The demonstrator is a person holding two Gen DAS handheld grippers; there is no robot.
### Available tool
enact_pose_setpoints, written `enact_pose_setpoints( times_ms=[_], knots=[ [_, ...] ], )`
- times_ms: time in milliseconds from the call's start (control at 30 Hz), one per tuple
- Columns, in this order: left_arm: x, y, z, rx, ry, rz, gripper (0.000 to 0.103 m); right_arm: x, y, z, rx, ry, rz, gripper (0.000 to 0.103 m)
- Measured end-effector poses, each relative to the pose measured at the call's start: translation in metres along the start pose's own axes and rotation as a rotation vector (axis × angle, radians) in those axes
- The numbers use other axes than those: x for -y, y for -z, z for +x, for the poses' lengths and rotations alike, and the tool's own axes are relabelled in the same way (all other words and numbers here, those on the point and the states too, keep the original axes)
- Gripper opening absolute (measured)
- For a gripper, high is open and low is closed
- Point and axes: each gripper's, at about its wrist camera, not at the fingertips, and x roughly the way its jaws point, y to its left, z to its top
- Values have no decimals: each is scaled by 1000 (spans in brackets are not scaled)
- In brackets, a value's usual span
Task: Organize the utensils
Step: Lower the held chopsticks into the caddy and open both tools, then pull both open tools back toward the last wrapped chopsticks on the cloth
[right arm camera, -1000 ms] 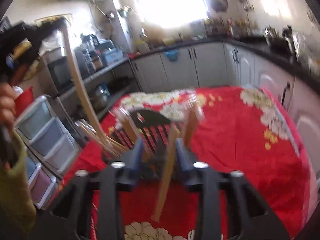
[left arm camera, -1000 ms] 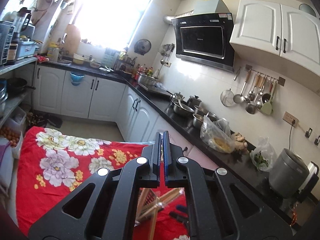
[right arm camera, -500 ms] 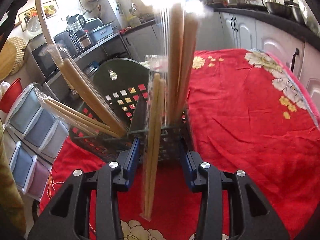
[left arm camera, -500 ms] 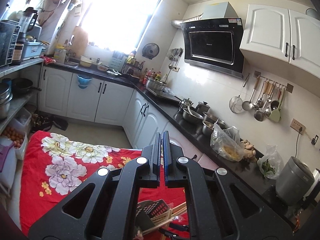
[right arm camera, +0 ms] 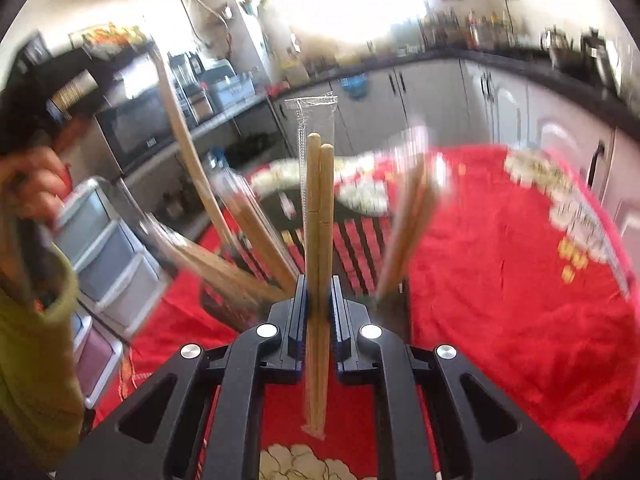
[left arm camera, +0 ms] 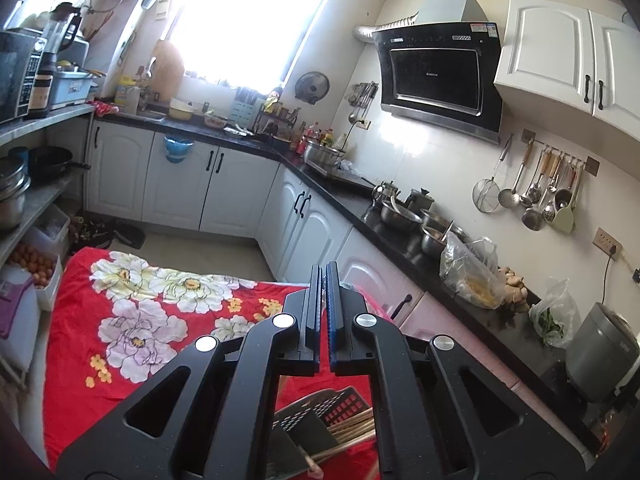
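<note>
My right gripper [right arm camera: 319,284] has its jaws closing, and the pads press on a pair of wooden chopsticks in a clear wrapper [right arm camera: 319,200], held upright just in front of the dark slotted basket [right arm camera: 360,236]. More wrapped chopsticks [right arm camera: 256,236] lean in the basket, blurred. My left gripper [left arm camera: 323,272] is shut with nothing in it, high over the red floral tablecloth [left arm camera: 120,320]. Below its arms the basket [left arm camera: 332,404] shows with chopsticks [left arm camera: 352,424] in it.
A person's hand [right arm camera: 36,184] and green sleeve [right arm camera: 32,360] are at the left. Plastic drawers [right arm camera: 104,248] stand beside the table. A black counter with steel bowls [left arm camera: 400,216] and white cabinets [left arm camera: 224,188] run along the walls.
The right jaws have come together on the wrapped chopsticks, and the right gripper has drawn back from the basket. The left gripper has drifted; the basket shows more below it.
</note>
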Motion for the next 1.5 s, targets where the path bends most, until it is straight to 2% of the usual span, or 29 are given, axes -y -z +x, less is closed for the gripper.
enact_pose_setpoints(
  times_ms=[267, 367, 500, 1000, 1167, 1300, 1500],
  knots=[
    [-13, 16, 12, -38, -2, -27, 0, -16, -58, -51, 251, 73, -114, 10],
    [-15, 23, 16, -53, -1, -27, 0, -14, -72, -56, 330, 102, -121, 10],
    [-16, 31, 20, -68, 1, -25, 0, -1, -75, -47, 382, 125, -106, 10],
    [-23, 53, 28, -114, -12, -30, 1, 12, -50, 15, 287, 153, -70, 11],
    [-27, 57, 30, -133, -17, -39, 1, 12, -48, 17, 270, 165, -62, 11],
    [-27, 60, 29, -142, -18, -40, 1, 14, -49, 15, 263, 180, -53, 20],
    [-27, 62, 24, -140, -21, -46, 1, 16, -48, 6, 268, 188, -35, 23]
  ],
)
